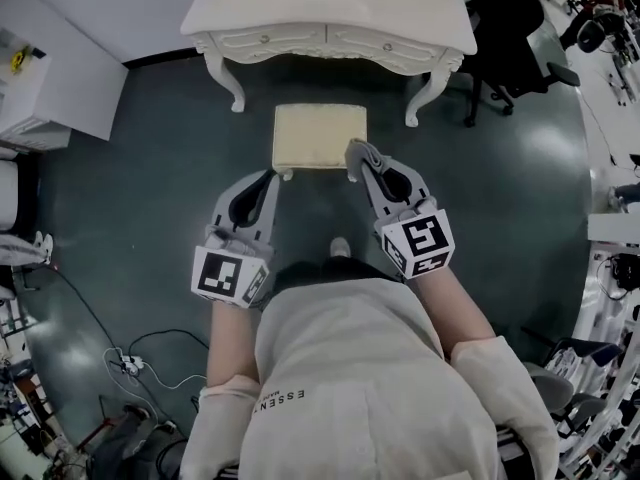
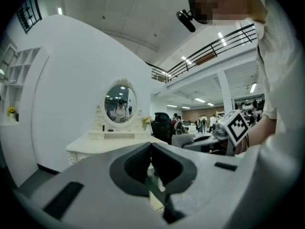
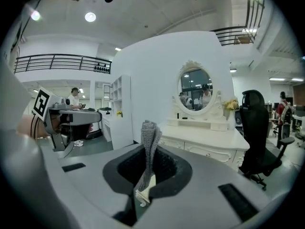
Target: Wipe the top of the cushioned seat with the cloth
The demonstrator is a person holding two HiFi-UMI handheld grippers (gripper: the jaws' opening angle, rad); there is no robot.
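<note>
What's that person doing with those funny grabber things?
A person stands in front of a small cushioned seat by a white dressing table, with a grabber in each hand. The right gripper is pinching a grey cloth, which sticks out past its jaws. The left gripper is closed with nothing in it. Both are held up near the seat's front edge. The cloth does not look to be on the cushion yet.

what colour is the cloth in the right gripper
Grey knit; the cloth shows best in the right gripper view.
</note>
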